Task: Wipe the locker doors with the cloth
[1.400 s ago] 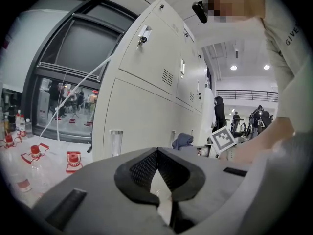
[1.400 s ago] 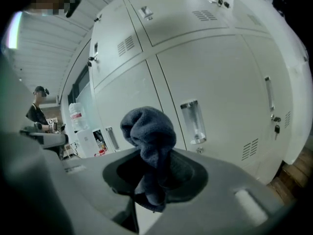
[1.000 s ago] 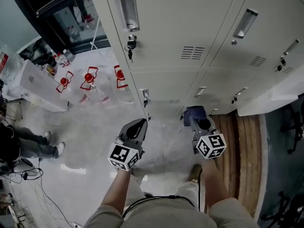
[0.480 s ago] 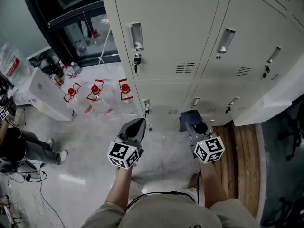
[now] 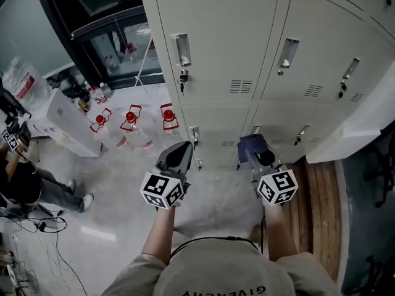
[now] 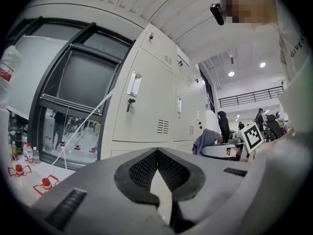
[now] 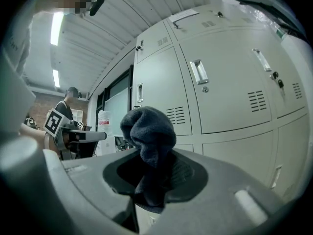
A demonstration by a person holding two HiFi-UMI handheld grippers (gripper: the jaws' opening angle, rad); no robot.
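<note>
A bank of cream locker doors (image 5: 234, 48) rises ahead, each with a recessed handle (image 5: 182, 49) and vent slots; it also shows in the left gripper view (image 6: 146, 106) and the right gripper view (image 7: 230, 92). My right gripper (image 5: 256, 156) is shut on a dark blue-grey cloth (image 5: 251, 145), bunched above its jaws (image 7: 149, 131). It hangs a short way in front of the lower doors, apart from them. My left gripper (image 5: 179, 153) is shut and holds nothing (image 6: 159, 173), level with the right one, near the lockers' left corner.
Several red-capped bottles (image 5: 133, 119) stand on the pale floor to the left. A white box (image 5: 71, 125) and a seated person (image 5: 28, 187) lie further left. A dark glass partition (image 5: 105, 36) adjoins the lockers. Wooden planks (image 5: 318, 208) run along the right.
The view has tilted up, so more of the upper locker doors shows. Both grippers have stayed side by side at about the same height, the cloth still held.
</note>
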